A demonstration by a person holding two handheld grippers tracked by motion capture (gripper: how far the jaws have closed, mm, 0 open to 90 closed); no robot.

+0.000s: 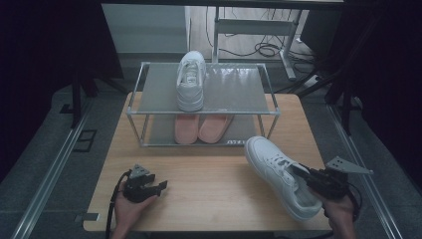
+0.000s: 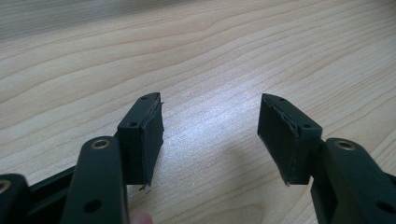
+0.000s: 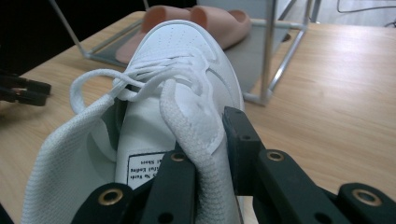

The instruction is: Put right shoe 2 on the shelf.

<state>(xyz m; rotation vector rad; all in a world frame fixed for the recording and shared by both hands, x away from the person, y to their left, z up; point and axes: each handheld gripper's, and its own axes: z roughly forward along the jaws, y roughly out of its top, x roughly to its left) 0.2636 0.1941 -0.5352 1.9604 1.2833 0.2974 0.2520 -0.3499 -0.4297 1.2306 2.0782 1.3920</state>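
The right hand-held gripper point(image 1: 302, 174) has its two jaws closed on the collar of a white sneaker point(image 1: 278, 175). In the right gripper view one jaw is inside the shoe opening and the other is outside, and the padded white edge is pinched between them.

The sneaker stands on its sole on the right part of the desk point(image 1: 209, 199), in front of the shoe rack point(image 1: 149, 89). Its long axis runs diagonally: the toe points away from the person and toward the left, to the right front leg of the rack, and the heel is toward the near right corner of the desk. The toe is near this leg, but I cannot tell if they touch. The laces point(image 3: 140, 79) lie loose over the tongue.

The left hand-held gripper point(image 1: 160, 187) is low over the left near part of the desk, well apart from the sneaker. Its jaws are wide apart and there is nothing between them; in the left gripper view only the wood grain is seen in the gap.

The rack is a metal frame with two grey shelves. On the upper shelf stands a second white sneaker point(image 1: 191, 79), with its toe pointing away from the person. On the lower shelf lies a pair of pink slippers point(image 1: 201, 127), side by side, with their front parts showing under the upper shelf.
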